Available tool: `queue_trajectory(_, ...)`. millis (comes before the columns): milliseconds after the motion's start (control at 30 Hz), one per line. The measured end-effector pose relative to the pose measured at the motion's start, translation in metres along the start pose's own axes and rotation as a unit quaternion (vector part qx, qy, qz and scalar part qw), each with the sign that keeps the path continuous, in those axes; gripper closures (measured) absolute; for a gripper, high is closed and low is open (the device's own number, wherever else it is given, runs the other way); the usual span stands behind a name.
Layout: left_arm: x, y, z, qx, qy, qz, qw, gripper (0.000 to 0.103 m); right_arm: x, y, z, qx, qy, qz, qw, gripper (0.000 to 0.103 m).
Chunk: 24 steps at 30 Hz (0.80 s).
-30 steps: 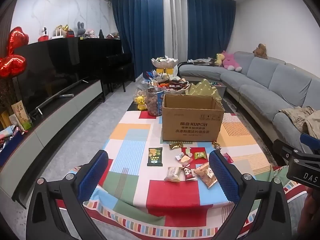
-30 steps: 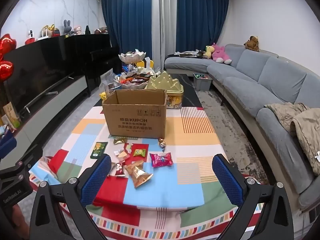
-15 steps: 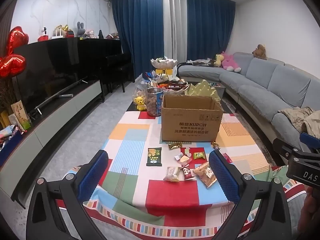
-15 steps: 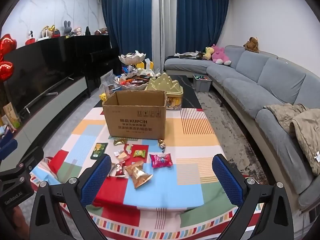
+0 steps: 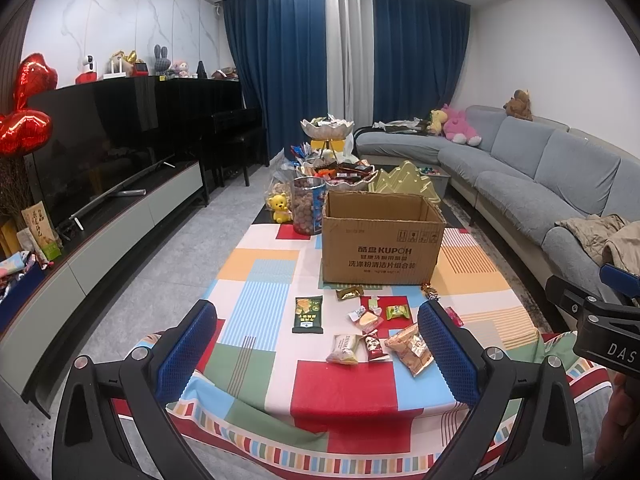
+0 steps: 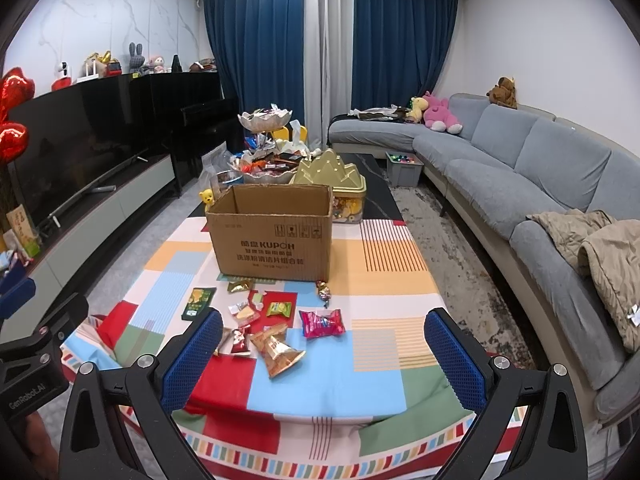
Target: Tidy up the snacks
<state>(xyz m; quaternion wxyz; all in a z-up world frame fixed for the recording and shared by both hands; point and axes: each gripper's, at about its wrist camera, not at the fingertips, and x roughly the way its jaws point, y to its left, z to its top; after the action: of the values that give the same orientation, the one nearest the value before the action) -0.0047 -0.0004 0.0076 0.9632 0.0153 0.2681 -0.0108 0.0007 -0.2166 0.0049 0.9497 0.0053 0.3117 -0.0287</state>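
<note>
Both hand-held grippers held above near edge of surface (image 5: 340, 392), nothing between fingers. Left hand-held gripper (image 5: 316, 344) jaws wide apart, empty; blue pads (image 5: 186, 350) at 8 and 4 o'clock of frame. Right hand-held gripper (image 6: 324, 352) jaws wide apart too, empty.

Surface covered with colour-block cloth. Open cardboard box (image 5: 382, 240) upright at centre, flaps up, inside not visible. Loose snacks scattered on cloth just at 6 o'clock of box, none touching either gripper: dark green packet (image 5: 308, 314) at 7 o'clock of box, gold wrapper (image 5: 350, 292) near box base, small green packet (image 5: 397, 312), white packet (image 5: 344, 349), dark red packet (image 5: 376, 346), tan bag (image 5: 410, 348). Pink bag (image 6: 322, 322) at 5 o'clock of box in right wrist view, apart from the cluster. Wrapped candy (image 6: 323, 290) near box's right front corner.

Beyond box at 12 o'clock: gold tin (image 6: 332, 176), snack bowls (image 6: 264, 120), yellow bear (image 5: 279, 208). Grey sofa (image 6: 520, 176) along 3 o'clock side.
</note>
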Motion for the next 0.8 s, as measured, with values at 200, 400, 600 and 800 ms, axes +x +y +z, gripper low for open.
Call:
queue_trajectory(200, -0.0001, 0.0001, 0.0000, 0.000, -0.001, 0.000, 1.0000, 0.001, -0.0032, -0.0058, 0.0085, 0.000, -0.001, 0.000, 1.000, 0.001)
queue_trajectory(400, -0.0002, -0.0001, -0.0001, 0.000, -0.001, 0.000, 1.0000, 0.001, -0.0044, -0.0052, 0.0083, -0.001, -0.003, -0.001, 1.000, 0.001)
queue_trajectory(600, -0.0007, -0.0002, 0.0002, 0.000, -0.002, 0.000, 1.0000, 0.001, -0.0076, -0.0048, 0.0108, 0.000, -0.004, -0.001, 1.000, 0.001)
queue_trajectory(800, -0.0004, -0.0002, -0.0002, 0.000, -0.003, 0.000, 1.0000, 0.001, -0.0079, -0.0043, 0.0099, -0.001, -0.005, -0.001, 1.000, 0.001)
